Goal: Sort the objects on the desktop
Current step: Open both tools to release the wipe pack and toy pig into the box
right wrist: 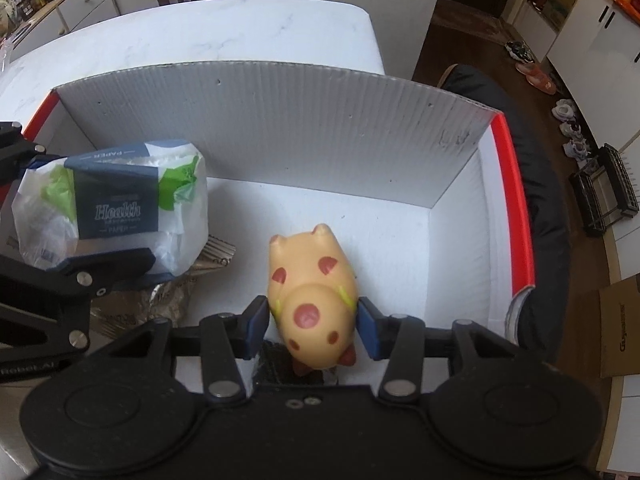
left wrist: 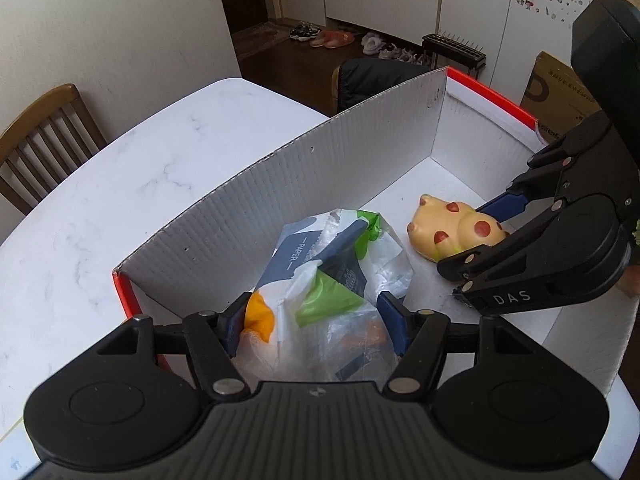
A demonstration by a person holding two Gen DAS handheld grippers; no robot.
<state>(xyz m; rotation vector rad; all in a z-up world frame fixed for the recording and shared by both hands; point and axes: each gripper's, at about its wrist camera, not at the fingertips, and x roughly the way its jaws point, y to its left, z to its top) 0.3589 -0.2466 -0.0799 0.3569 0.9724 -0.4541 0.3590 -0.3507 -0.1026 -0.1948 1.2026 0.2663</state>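
Inside the white corrugated box (left wrist: 280,184) on the marble table (left wrist: 140,160), near its left red-edged end: tissue pack (left wrist: 320,280) in crinkled clear wrap, clamped between the blue pads of the left gripper (left wrist: 316,320) at a middling spread, plastic bunched against both pads. Seen from the right wrist, carried clear of the box floor, above a crumpled silvery wrapper (right wrist: 172,292) lying there. Toward the box's right end: yellow spotted toy pig (right wrist: 312,280), snout toward the tall back wall, flanked by the right gripper (right wrist: 312,328) at a fairly narrow spread, pads right at its sides; pressing or merely alongside, cannot tell. Between pack and pig, a strip of bare white floor. Beyond the pig, open floor up to the back wall and to the red-rimmed right wall. Back wall standing well above both items; near side of the box lower. Outside the box's back wall, bare tabletop out to its rounded far edge.
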